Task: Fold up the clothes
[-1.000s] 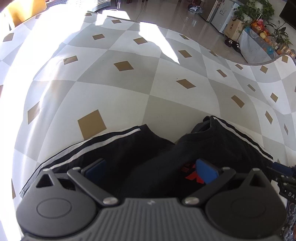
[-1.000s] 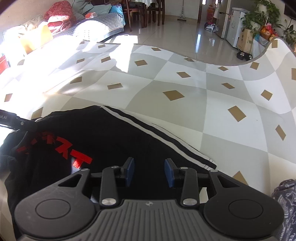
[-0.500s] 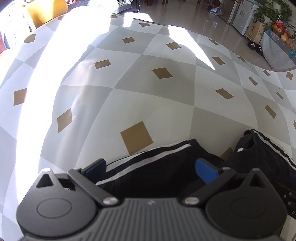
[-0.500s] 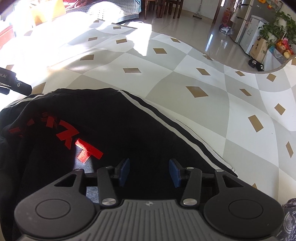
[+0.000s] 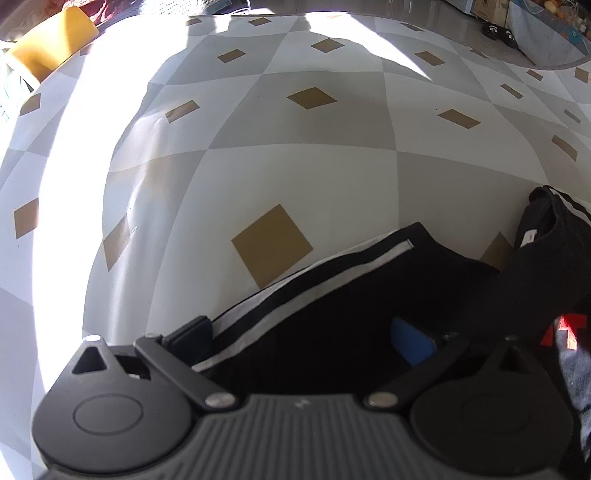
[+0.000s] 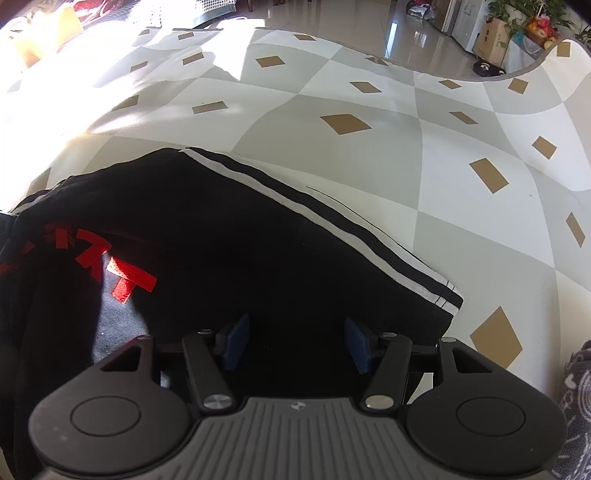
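A black garment (image 6: 229,236) with white side stripes and red lettering lies on the checked tablecloth (image 6: 369,155). In the right wrist view my right gripper (image 6: 297,341) hangs just over its near part. The jaws are opening, with black cloth under them and nothing pressed between the blue pads (image 6: 236,341). In the left wrist view the same garment (image 5: 351,295) shows its striped edge. My left gripper (image 5: 301,338) stands open wide. Its left finger is beside the stripe and its right pad (image 5: 412,345) is over the cloth. The near part of the garment is hidden by both gripper bodies.
The tablecloth (image 5: 295,155) runs far ahead and left, partly in hard sunlight. A grey patterned fabric (image 6: 576,406) lies at the right edge. Beyond the table are a tiled floor (image 6: 332,22), plants, boxes and a sofa.
Both grippers have sunk closer to the garment. The right jaws have spread apart. The left view has swung left, so the garment now sits lower and to the right.
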The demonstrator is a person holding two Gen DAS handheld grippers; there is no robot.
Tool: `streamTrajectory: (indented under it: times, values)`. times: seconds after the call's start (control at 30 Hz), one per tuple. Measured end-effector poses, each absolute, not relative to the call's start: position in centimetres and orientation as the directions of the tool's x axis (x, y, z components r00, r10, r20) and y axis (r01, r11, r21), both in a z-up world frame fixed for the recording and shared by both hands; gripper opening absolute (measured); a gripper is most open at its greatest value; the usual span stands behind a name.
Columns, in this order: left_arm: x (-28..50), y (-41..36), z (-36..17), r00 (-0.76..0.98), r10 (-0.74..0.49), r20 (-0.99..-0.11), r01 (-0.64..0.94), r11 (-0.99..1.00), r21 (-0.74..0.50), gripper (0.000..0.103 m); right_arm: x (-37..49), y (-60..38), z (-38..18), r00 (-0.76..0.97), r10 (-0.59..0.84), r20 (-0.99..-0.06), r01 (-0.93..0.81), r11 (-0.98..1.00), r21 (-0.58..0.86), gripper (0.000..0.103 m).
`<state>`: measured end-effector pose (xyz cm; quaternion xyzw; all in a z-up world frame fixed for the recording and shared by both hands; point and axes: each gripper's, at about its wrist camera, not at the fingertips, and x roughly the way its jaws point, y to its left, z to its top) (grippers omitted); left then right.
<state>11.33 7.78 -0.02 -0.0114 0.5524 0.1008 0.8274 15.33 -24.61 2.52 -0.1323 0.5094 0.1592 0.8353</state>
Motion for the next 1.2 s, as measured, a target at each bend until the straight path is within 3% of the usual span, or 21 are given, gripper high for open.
streamTrajectory:
  times: [0.2,0.4,0.87,1.0,1.2]
  values:
    - [11.3,7.2,0.1,0.381,0.216,-0.899,-0.19,0.97,0.153,0.103,15.4,-26.1,2.7,0.426,0.107,-0.898,-0.381,0.922,-0.071,0.056]
    - [11.4,9.4,0.3,0.358,0.294,-0.886,-0.319,0.93,0.18,0.103,15.4,-27.5,2.8,0.449,0.042,-0.893,-0.352,0.926,-0.133,0.058]
    - [13.0,6.8,0.5,0.393,0.315,-0.864,-0.277,0.936,0.215,0.103,14.6,-29.2,3.2,0.416,-0.005,-0.909,-0.36,0.917,-0.17,0.058]
    - [13.3,4.3,1.7,0.445,0.246,-0.861,-0.208,0.964,0.168,0.103,14.5,-28.7,4.0,0.444,0.017,-0.896,-0.366,0.916,-0.164,0.057]
    - [13.7,1.3,2.5,0.447,0.129,-0.885,-0.137,0.988,0.074,0.103,14.8,-27.1,5.7,0.496,0.15,-0.855,-0.358,0.933,-0.044,0.057]
